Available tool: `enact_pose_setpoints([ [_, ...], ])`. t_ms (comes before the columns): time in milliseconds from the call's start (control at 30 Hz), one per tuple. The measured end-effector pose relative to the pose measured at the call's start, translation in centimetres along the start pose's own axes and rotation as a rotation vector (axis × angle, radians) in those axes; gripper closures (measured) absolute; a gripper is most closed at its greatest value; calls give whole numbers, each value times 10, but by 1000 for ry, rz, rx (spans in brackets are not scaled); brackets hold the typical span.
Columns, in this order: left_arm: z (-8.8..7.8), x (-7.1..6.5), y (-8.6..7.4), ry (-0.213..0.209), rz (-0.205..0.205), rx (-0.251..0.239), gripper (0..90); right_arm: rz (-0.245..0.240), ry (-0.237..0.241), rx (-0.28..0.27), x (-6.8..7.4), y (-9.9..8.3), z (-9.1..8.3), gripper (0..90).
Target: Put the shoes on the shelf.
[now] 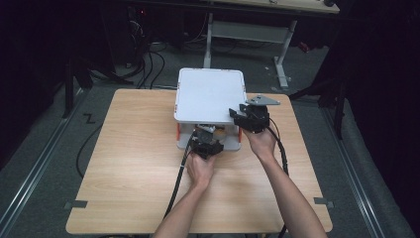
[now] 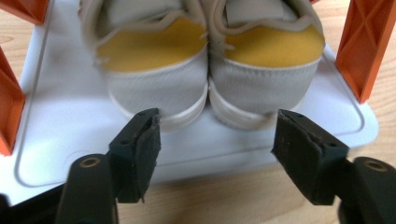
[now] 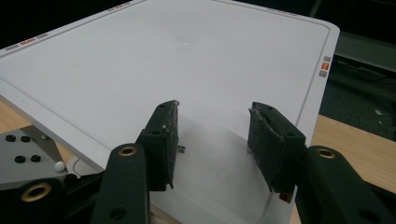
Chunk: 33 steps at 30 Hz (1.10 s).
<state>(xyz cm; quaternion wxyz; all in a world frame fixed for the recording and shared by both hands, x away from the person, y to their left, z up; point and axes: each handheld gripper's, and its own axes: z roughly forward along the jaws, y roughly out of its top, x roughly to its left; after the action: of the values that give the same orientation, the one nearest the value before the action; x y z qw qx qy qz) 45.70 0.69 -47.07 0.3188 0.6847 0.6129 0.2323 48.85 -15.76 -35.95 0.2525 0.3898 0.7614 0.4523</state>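
Note:
A pair of white shoes with yellow insoles stands heel-out on the white lower tray [image 2: 60, 121] of a small two-level rack: one shoe [image 2: 154, 84] beside the other [image 2: 266, 84]. My left gripper [image 2: 217, 140] is open just in front of the heels, its pads apart from them. From above, the left gripper [image 1: 204, 141] sits at the rack's front opening. My right gripper [image 3: 212, 135] hovers open over the near right corner of the rack's white top board [image 3: 187, 56], nothing between its pads. In the high view the right gripper [image 1: 238, 115] is at that corner of the top board [image 1: 210, 94].
The rack stands at the far middle of a wooden table [image 1: 138, 163]. Orange posts [image 2: 369, 46] hold up the top board at the corners. Cables trail from both grippers toward the near edge. A desk frame [image 1: 282, 44] and floor cables lie beyond the table.

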Motion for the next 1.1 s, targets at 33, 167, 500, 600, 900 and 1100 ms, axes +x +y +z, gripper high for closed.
enact_pose_setpoints([
  [33, -1, 2, 0, -6, 1, 1, 308, 1, 0, -1, 0, 0, 0, 528],
  [167, -12, 8, 0, -43, 41, -10, 303, 4, 1, 8, 0, 1, 0, 528],
  [500, -34, 32, -6, -107, 83, -24, 316, 9, 12, 6, -2, 2, 0, 507],
  [600, -39, 35, -6, -106, 112, -37, 317, 9, 5, 7, -2, 2, -1, 497],
  [900, -64, 56, -2, -171, 149, -77, 314, 10, 15, 20, -4, 3, -14, 474],
  [1100, -79, 65, 1, -192, 144, -113, 312, 22, 23, 9, -7, 4, -27, 473],
])
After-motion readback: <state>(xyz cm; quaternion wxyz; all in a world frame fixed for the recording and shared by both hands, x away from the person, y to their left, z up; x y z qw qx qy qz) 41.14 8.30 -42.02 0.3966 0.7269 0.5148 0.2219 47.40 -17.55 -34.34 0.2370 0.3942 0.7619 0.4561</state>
